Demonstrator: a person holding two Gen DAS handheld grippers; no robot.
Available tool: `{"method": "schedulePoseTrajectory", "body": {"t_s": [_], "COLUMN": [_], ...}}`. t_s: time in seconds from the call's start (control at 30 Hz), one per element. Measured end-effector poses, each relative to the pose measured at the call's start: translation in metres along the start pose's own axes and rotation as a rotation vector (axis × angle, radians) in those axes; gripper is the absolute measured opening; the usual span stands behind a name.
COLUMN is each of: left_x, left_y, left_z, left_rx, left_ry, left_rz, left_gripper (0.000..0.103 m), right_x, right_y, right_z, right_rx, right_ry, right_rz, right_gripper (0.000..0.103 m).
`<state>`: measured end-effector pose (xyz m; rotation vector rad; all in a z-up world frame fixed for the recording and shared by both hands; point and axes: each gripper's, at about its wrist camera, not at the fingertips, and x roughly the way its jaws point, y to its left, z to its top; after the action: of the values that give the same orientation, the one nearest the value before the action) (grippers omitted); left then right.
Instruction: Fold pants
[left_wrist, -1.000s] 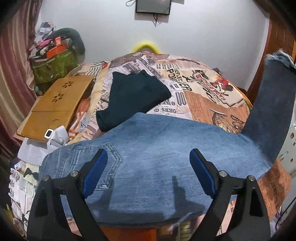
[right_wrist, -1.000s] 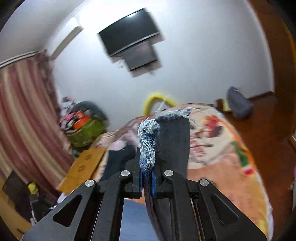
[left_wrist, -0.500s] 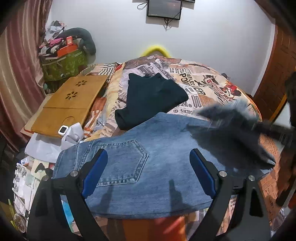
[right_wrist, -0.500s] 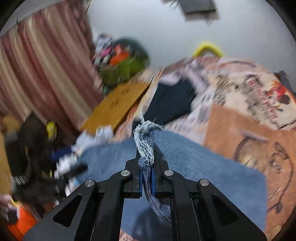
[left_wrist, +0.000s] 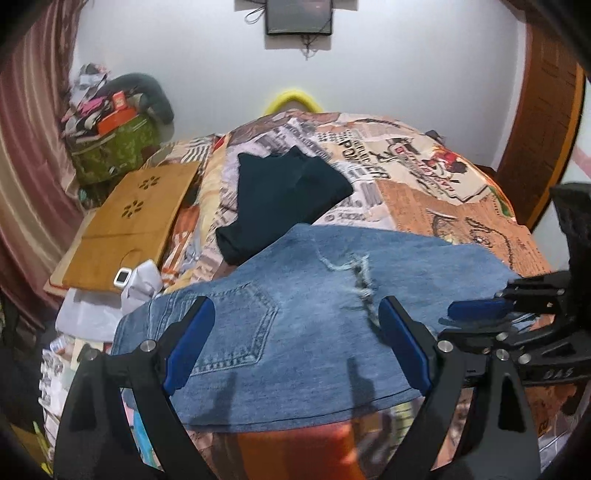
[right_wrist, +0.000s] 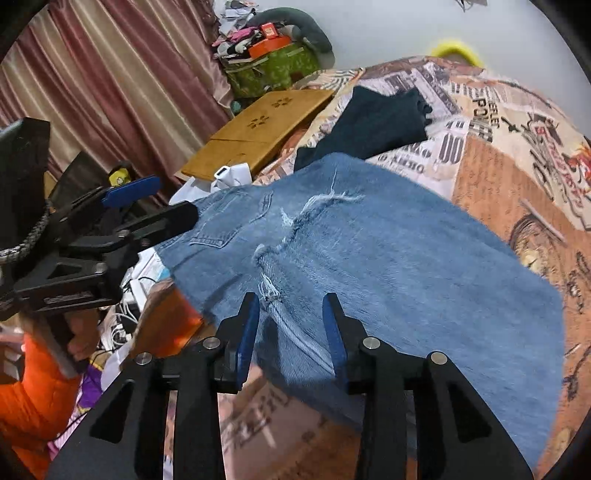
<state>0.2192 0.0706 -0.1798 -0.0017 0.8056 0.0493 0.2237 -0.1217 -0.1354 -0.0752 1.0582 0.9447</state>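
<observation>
The right gripper (right_wrist: 291, 328) has let go of the frayed leg end; its fingers are apart now. The blue jeans (left_wrist: 314, 306) lie folded over on the bed (left_wrist: 443, 192). The left gripper (left_wrist: 295, 343) hangs spread wide at 6 o'clock, holding nothing.

A home bedroom: a bed (left_wrist: 461, 206) under a newspaper-and-cartoon print cover fills the middle, with long pink curtains (right_wrist: 110, 74) on one side and a wall-mounted screen (left_wrist: 299, 16) on the white wall. Beside the bed stand a wooden lap desk (left_wrist: 133, 214) and a green bag (left_wrist: 110, 147) heaped with household clutter.
</observation>
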Motion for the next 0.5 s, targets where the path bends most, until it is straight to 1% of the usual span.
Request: {"method": "schedulePoseTrajectory", "body": {"t_s": [0.13,0.23,0.33,0.4,0.5], "left_x": [0.001,0.007,0.018,0.030,0.052], "left_y": [-0.013,-0.024,-0.038,-0.049,-0.065], "left_z": [0.015,0.030,0.046,0.054,0.059], "left_rx": [0.017,0.025,0.030,0.040,0.066], "left_ry": [-0.006,0.003,0.023,0.051,0.102], "left_rz": [-0.045,-0.085,-0.134,-0.151,-0.165], "left_gripper": [0.092,0.092,0.092,0.092,0.092], "right_x": [-0.035,-0.055,-0.065,-0.065,-0.054], "right_y": [-0.016,-0.031,-0.052,-0.063,-0.087], "right_z": [0.008,0.014,0.019,0.021,0.018], "right_rx": [0.013,0.021,0.057,0.081,0.140], "right_ry": [-0.104,-0.169,-0.211,-0.214,-0.172], "right_rz": [-0.052,-0.114,-0.166,-0.203,-0.219], "right_gripper": [0.041,0.042,0.043,0.043,0.043]}}
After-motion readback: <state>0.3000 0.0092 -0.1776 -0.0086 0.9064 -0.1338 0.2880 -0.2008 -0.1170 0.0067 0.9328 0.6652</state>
